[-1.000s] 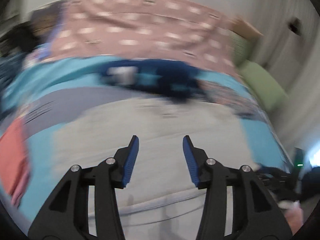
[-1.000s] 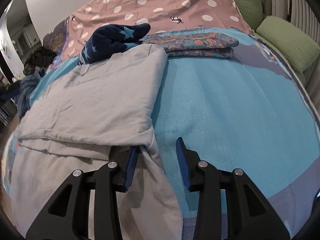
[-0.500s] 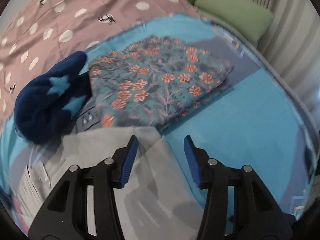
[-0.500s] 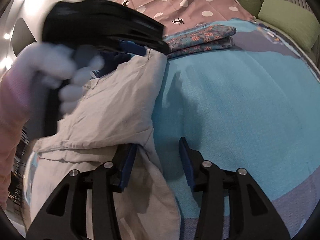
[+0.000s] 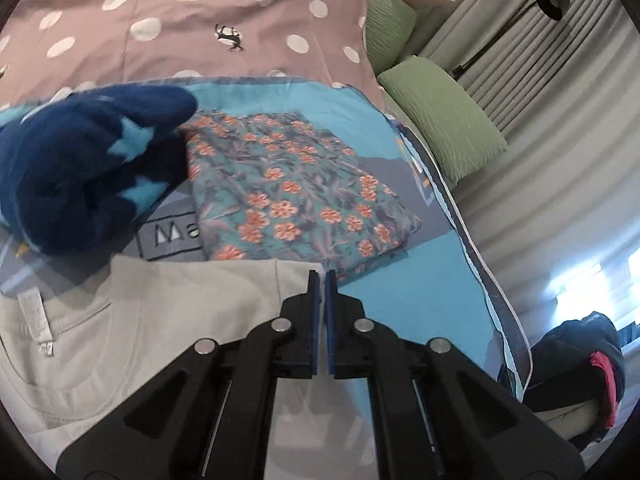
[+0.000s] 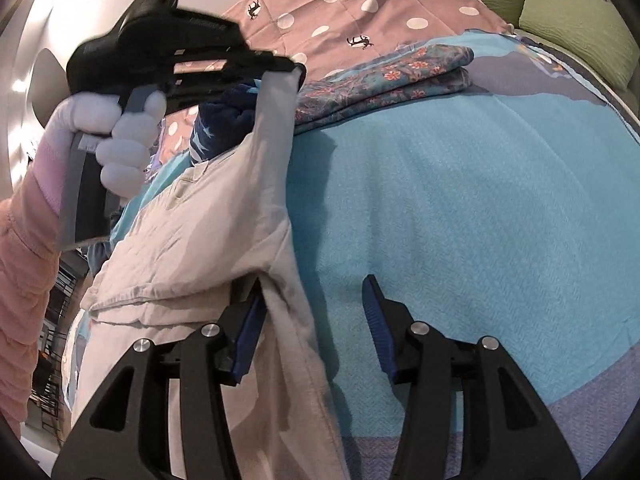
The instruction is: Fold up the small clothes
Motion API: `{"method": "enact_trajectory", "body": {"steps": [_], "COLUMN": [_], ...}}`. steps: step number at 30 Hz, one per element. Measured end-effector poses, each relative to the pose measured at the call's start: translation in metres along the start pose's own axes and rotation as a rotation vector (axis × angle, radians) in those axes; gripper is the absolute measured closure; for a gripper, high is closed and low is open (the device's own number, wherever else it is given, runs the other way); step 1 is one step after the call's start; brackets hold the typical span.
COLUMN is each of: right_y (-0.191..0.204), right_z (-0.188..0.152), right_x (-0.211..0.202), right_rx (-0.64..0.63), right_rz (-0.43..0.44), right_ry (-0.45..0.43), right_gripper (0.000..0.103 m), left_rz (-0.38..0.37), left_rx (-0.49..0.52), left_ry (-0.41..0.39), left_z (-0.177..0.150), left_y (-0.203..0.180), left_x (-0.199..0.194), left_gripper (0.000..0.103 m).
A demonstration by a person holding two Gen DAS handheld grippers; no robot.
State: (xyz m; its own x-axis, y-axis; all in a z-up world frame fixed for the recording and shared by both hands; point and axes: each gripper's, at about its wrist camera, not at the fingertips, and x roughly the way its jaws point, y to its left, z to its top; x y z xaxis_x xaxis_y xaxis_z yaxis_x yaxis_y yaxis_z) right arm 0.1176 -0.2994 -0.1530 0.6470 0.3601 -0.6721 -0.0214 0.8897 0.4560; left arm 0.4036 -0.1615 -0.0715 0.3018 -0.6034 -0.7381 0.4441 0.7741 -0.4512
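A light grey garment point(image 5: 160, 320) lies spread on the blue blanket point(image 6: 460, 200). My left gripper point(image 5: 322, 276) is shut on its far right corner. In the right wrist view that left gripper point(image 6: 298, 70), held by a white-gloved hand point(image 6: 124, 136), lifts the corner off the bed. The grey garment point(image 6: 192, 232) hangs from it in a taut strip. My right gripper point(image 6: 314, 284) sits at the near folded edge. Its jaws are opening, with the cloth's edge lying loosely between them against the left pad.
A folded floral cloth point(image 5: 296, 196) and a navy star-print garment point(image 5: 88, 168) lie just beyond the grey one. Behind them are a pink polka-dot cover point(image 5: 200, 20) and green pillows point(image 5: 440, 116). A dark bag point(image 5: 580, 360) sits off the bed's right edge.
My left gripper swept to the grey garment's far corner beside the floral cloth, closed on it and raised it. The right gripper's jaws have widened a little and stayed in place.
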Motion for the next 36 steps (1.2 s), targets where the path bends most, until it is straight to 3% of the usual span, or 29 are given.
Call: {"method": "enact_trajectory", "body": {"steps": [6,10,11,12,14,15,19,22,24,28,30,32,33,34,35,36], "right_y": [-0.005,-0.004,-0.003,-0.004,-0.002,-0.003,-0.005,-0.005,-0.004,-0.005,-0.005,-0.006,-0.006,-0.005,-0.005,-0.005], "right_z": [0.001,-0.001,-0.001,0.000,-0.002,-0.001,-0.002,-0.002,-0.002,-0.002,-0.001,0.001,0.001,0.000,0.000,0.000], "right_x": [0.001,-0.001,-0.001,0.000,0.000,0.000,-0.002,-0.002,-0.002,-0.003,-0.002,-0.001,-0.002,-0.002,-0.002,-0.002], "right_rx": [0.013,0.018,0.015,0.012,0.007,0.010,0.018,0.019,0.018,0.020,0.023,0.026,0.026,0.025,0.024,0.023], "right_rz": [0.016,0.031,0.029,0.025,0.021,0.024,0.034,0.034,0.033,0.035,0.039,0.042,0.042,0.040,0.039,0.039], "right_ry": [-0.002,-0.003,-0.002,0.000,0.000,0.000,0.001,0.001,0.001,0.002,0.002,0.001,0.001,0.001,0.001,0.001], "right_gripper": [0.053,0.050,0.050,0.049,0.049,0.049,0.049,0.049,0.049,0.049,0.049,0.049,0.049,0.049,0.049,0.049], "left_rz": [-0.083,-0.175,-0.148,-0.053,0.044,0.055,-0.017,0.084,0.143,0.216,0.222,0.167,0.085,0.052,0.045,0.090], "left_rx": [0.008,0.009,0.006,0.012,0.043,0.064,0.063,0.107,0.156,0.211,0.236,0.210,0.173,0.153,0.123,0.097], "left_ry": [-0.051,-0.129,-0.131,-0.088,-0.009,0.006,-0.012,0.023,0.047,0.099,0.117,0.083,0.045,0.021,-0.004,-0.003], "left_z": [-0.005,-0.006,-0.006,-0.009,-0.017,-0.021,-0.024,-0.018,-0.018,-0.018,-0.018,-0.016,-0.012,-0.010,-0.006,-0.004], "left_y": [-0.009,0.001,0.009,0.016,0.020,0.018,0.006,-0.004,-0.011,-0.021,-0.027,-0.035,-0.034,-0.032,-0.024,-0.014], "left_x": [-0.008,-0.032,-0.031,-0.020,0.001,0.007,0.013,0.023,0.030,0.049,0.055,0.049,0.039,0.034,0.032,0.034], "left_gripper": [0.101,0.100,0.100,0.100,0.100,0.100,0.100,0.093,0.076,0.073,0.100,0.100,0.100,0.100,0.101,0.102]}}
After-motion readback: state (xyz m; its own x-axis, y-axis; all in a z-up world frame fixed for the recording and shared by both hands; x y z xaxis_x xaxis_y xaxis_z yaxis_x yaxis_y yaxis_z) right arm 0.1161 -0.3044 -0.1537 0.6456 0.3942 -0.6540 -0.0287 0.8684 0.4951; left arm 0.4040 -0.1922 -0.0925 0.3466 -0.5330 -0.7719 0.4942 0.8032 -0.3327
